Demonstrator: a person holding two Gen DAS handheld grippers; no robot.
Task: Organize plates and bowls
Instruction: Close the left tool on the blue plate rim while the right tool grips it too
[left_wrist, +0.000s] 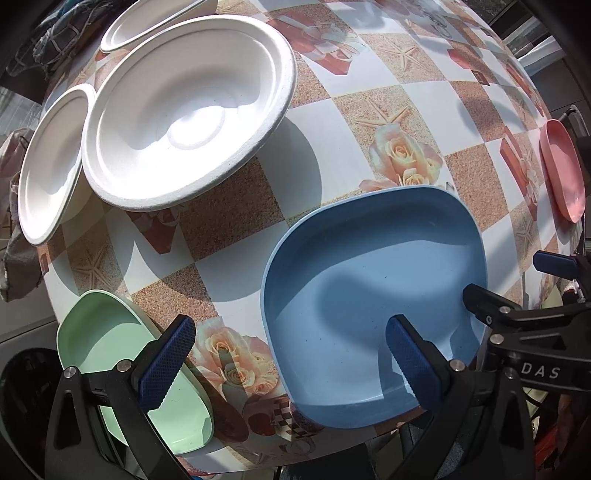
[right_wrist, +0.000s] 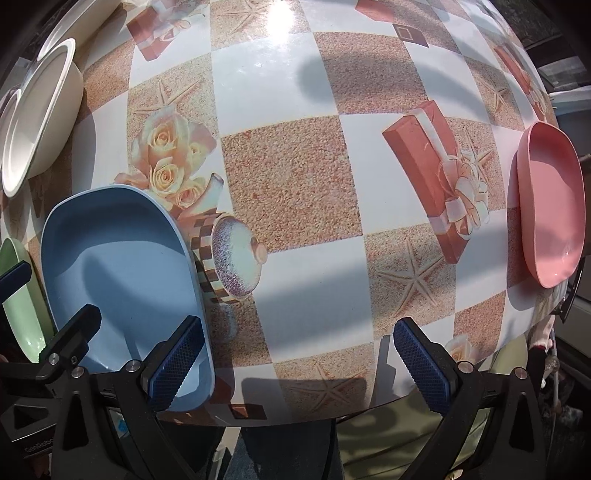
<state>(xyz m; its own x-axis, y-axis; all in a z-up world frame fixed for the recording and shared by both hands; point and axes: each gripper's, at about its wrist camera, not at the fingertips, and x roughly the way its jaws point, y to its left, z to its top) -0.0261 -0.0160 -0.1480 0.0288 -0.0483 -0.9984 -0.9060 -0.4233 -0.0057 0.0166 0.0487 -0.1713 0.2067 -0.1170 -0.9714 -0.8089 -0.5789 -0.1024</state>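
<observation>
Blue plate (left_wrist: 373, 295): plastic, squarish with round corners; it lies flat on the worktop (left_wrist: 362, 85) near the front edge; nothing is in it; shadows fall across its inside
Green plate (left_wrist: 125, 354): same shape as the blue one; it sits at the front left corner of the worktop, apart from the blue plate, with printed roses between them
Pink plate (right_wrist: 550, 206): same shape again; it lies far off at the right edge of the worktop, well apart from the other two
White bowls: three paper-like bowls at the back left; the big middle bowl (left_wrist: 192, 114) sits close to the camera; a second bowl (left_wrist: 51, 162) is just beside it on the left, rims nearly touching; a third bowl (left_wrist: 147, 22) peeks out behind
Worktop cover: shiny checked cloth with sand squares, starfish, roses and red gift boxes
Left gripper (left_wrist: 291, 362): its fingers are spread wide apart and hold nothing; one finger hangs over the green plate, the other over the blue plate
Right gripper (right_wrist: 295, 365): its fingers are also wide apart and hold nothing; the left finger is over the blue plate's near corner; the right finger is over bare cloth
</observation>
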